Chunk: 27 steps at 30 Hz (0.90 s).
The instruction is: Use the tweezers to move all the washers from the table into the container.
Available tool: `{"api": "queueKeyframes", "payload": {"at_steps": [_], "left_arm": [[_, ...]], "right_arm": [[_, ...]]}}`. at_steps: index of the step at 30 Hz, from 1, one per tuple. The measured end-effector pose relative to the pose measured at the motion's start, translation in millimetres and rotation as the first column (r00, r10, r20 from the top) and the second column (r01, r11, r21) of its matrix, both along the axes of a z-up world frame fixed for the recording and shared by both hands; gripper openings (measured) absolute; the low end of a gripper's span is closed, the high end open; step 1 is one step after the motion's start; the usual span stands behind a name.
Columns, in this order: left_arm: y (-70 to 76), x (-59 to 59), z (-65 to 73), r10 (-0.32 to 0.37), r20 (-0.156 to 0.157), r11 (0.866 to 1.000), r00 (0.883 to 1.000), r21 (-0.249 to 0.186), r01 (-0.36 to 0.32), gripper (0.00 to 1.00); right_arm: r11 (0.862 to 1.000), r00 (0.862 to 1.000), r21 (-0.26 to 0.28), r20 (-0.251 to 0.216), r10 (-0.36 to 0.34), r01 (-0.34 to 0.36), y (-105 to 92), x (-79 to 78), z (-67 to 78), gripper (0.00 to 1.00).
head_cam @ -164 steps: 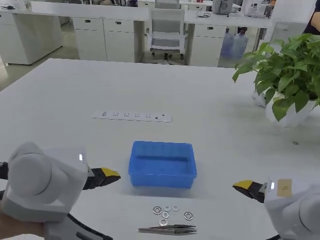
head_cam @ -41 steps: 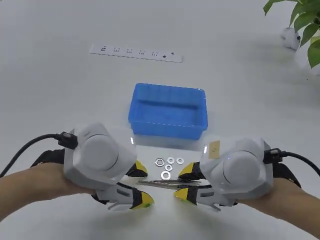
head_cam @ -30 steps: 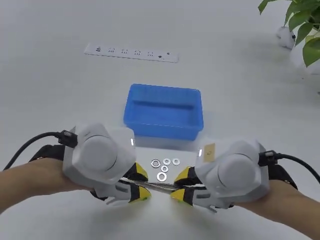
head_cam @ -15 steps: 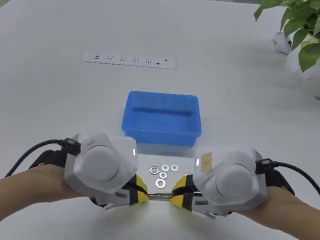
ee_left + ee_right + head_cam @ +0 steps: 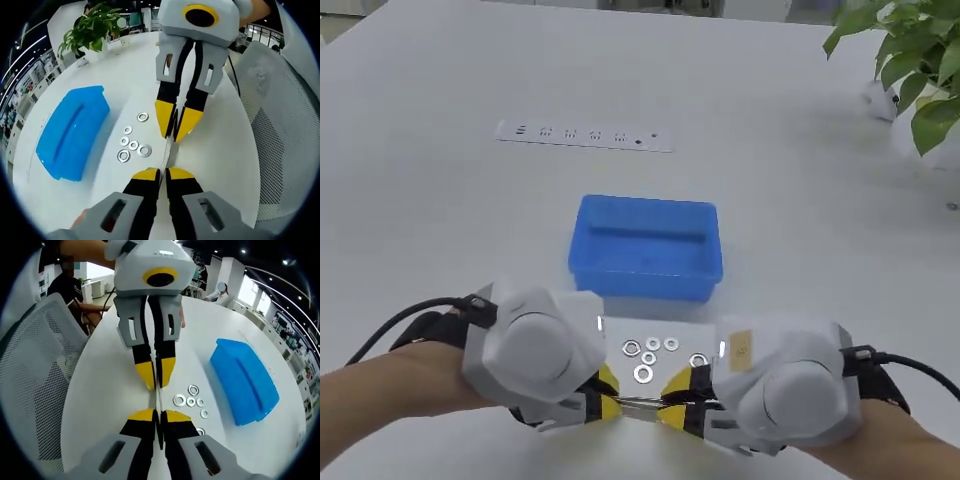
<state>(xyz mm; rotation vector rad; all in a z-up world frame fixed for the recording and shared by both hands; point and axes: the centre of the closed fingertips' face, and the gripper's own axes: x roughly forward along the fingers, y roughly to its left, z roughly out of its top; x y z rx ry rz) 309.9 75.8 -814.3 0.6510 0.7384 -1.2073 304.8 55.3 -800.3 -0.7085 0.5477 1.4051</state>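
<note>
The metal tweezers lie on the white table, held at both ends. My left gripper is shut on their left end and my right gripper is shut on their right end, tips facing each other. In the left gripper view my jaws pinch the tweezers; the right gripper view shows my jaws on the tweezers. Several steel washers lie loose just beyond the tweezers. The blue container stands behind them, open side up.
A white power strip lies farther back on the table. A potted plant stands at the far right. A grey mesh chair is close to the table's near edge. Cables trail from both grippers.
Both grippers have moved inward along the tweezers and their jaws have gone from open to shut on the tweezers' ends. The washers and container have not moved.
</note>
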Motion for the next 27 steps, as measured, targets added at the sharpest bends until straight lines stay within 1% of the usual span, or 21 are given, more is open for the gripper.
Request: {"api": "queueKeyframes", "payload": {"at_steps": [2, 4, 5, 8, 10, 13, 14, 16, 17, 18, 19, 21, 23, 25, 27], "left_arm": [[-0.1, 0.0, 0.4, -0.007, 0.007, 1.0, 1.0, 0.005, 0.007, 0.1], [0.7, 0.3, 0.4, -0.01, 0.01, 1.0, 1.0, 0.012, 0.01, 0.09], [1.8, -1.0, 0.1, -0.015, 0.006, 1.0, 1.0, 0.022, 0.015, 0.09], [3.3, -5.8, 2.1, -0.032, -0.001, 0.999, 0.999, 0.032, 0.032, 0.08], [5.1, -10.7, 5.0, -0.056, 0.002, 0.998, 0.998, 0.039, 0.056, 0.06], [8.1, -15.4, 11.4, -0.07, 0.008, 0.997, 0.998, 0.043, 0.07, 0.06], [9.3, -16.9, 15.7, -0.067, 0.009, 0.997, 0.998, 0.047, 0.067, 0.06], [10.5, -17.9, 22.8, -0.1, 0.048, 0.993, 0.994, 0.062, 0.097, 0.05], [10.7, -21.2, 28.2, -0.098, 0.042, 0.994, 0.994, 0.057, 0.095, 0.05], [10.0, -21.9, 33.2, -0.102, 0.045, 0.994, 0.994, 0.05, 0.1, 0.05], [7.5, -23.1, 40.5, -0.106, 0.047, 0.994, 0.993, 0.034, 0.104, 0.05], [4.2, -24.8, 49.3, -0.11, 0.054, 0.994, 0.992, 0.019, 0.109, 0.06], [-2.2, -26.6, 60.4, -0.112, 0.07, 0.994, 0.991, -0.006, 0.112, 0.06], [-7.5, -28.6, 66.9, -0.109, 0.07, 0.993, 0.992, -0.03, 0.111, 0.05], [-16.3, -31.6, 74.9, -0.097, 0.057, 0.992, 0.994, -0.077, 0.102, 0.04]], "right_arm": [[1.0, 1.0, 0.012, 0.003, -0.003, 0.003, 0.4, 0.7, 4.3, 0.06], [1.0, 1.0, 0.016, 0.0, -0.003, 0.003, 0.3, -0.6, 4.5, 0.06], [1.0, 1.0, 0.017, 0.001, -0.002, 0.002, 0.4, -0.9, 4.6, 0.06], [1.0, 1.0, 0.021, 0.013, 0.012, -0.013, 2.0, -4.0, 6.1, 0.06], [1.0, 1.0, 0.023, 0.019, 0.021, -0.021, 3.5, -6.0, 7.0, 0.06], [0.999, 0.999, 0.03, 0.025, 0.029, -0.03, 5.9, -9.2, 9.2, 0.06], [0.999, 0.999, 0.036, 0.028, 0.035, -0.036, 7.0, -11.3, 11.1, 0.06], [0.998, 0.998, 0.039, 0.046, 0.048, -0.05, 8.2, -13.6, 13.5, 0.06], [0.998, 0.997, 0.036, 0.057, 0.059, -0.061, 8.3, -14.9, 13.8, 0.06], [0.997, 0.994, 0.028, 0.078, 0.071, -0.074, 8.0, -15.3, 13.8, 0.06], [0.997, 0.994, 0.025, 0.081, 0.07, -0.073, 7.6, -16.9, 12.8, 0.06], [0.998, 0.995, 0.034, 0.079, 0.059, -0.062, 7.6, -16.4, 13.3, 0.06], [0.998, 0.996, 0.052, 0.075, 0.039, -0.043, 7.9, -16.6, 15.6, 0.06], [0.997, 0.997, 0.064, 0.074, 0.033, -0.038, 8.1, -17.8, 17.2, 0.06], [0.996, 0.997, 0.083, 0.075, 0.024, -0.03, 8.7, -19.1, 19.9, 0.07]]}}
